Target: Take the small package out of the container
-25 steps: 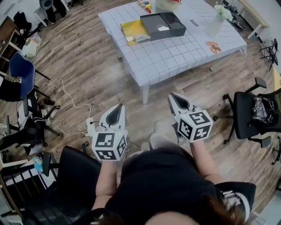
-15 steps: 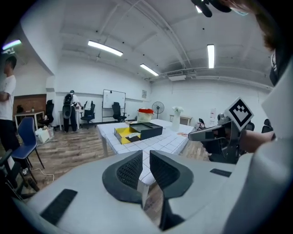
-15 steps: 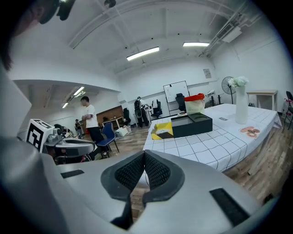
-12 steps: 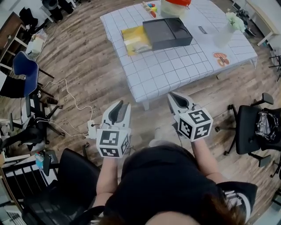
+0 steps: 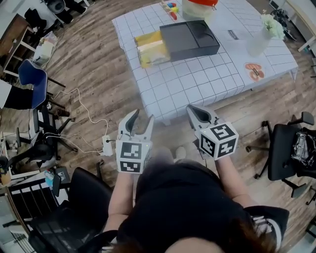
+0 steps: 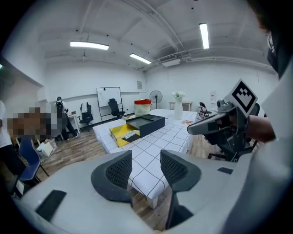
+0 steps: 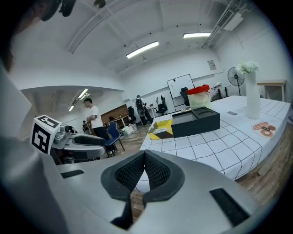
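A dark grey box (image 5: 192, 38) stands on the white checked table (image 5: 197, 84), with a yellow open container (image 5: 148, 38) against its left side. Something pale, seemingly the small package (image 5: 153, 50), lies in the yellow part. Both grippers hover over the wood floor, short of the table's near edge and well away from the box. My left gripper (image 5: 141, 120) has its jaws opening, with nothing between them (image 6: 146, 171). My right gripper (image 5: 193, 109) is shut and empty (image 7: 144, 171). The box (image 7: 197, 121) and yellow container (image 7: 162, 130) also show in the right gripper view.
A vase of flowers (image 5: 261, 39), a red-lidded tub (image 5: 197, 6) and a round coaster (image 5: 254, 71) share the table. Office chairs stand at the right (image 5: 284, 158) and left (image 5: 32, 81). Cables and a power strip (image 5: 106, 146) lie on the floor. A person (image 7: 94, 119) stands far back.
The left gripper's jaws have gone from shut to open. The table has come closer in the head view. The right gripper stays shut.
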A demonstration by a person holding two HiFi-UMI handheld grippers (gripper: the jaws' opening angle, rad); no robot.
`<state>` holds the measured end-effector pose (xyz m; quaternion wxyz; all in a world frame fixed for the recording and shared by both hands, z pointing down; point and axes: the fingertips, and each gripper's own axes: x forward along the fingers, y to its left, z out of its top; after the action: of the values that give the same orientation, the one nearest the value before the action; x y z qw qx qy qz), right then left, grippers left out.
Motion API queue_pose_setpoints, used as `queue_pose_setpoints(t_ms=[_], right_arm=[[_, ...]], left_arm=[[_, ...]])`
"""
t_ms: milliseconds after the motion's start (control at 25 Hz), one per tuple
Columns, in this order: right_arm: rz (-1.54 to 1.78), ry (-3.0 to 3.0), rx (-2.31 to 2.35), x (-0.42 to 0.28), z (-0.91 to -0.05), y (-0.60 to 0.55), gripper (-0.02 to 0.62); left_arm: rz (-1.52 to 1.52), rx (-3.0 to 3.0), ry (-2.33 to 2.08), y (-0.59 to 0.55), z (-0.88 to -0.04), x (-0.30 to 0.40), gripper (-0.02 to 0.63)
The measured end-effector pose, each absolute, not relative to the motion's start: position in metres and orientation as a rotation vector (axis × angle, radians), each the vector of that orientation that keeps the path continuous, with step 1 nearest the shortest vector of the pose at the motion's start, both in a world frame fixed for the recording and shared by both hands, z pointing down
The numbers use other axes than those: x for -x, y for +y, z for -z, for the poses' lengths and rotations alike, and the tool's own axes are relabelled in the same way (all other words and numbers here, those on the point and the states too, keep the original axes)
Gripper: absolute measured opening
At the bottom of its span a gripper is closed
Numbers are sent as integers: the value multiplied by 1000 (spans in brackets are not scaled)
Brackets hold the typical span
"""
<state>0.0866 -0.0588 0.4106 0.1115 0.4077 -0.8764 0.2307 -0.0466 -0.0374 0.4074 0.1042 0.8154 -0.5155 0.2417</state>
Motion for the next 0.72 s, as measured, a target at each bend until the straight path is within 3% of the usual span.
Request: queue_pose_setpoints(t_ms=[720], right_arm=[[-802, -2396, -1443, -63, -432, -160, 15]], left_arm=[[-1022, -2699, -1286, -197, -427, 56, 199]])
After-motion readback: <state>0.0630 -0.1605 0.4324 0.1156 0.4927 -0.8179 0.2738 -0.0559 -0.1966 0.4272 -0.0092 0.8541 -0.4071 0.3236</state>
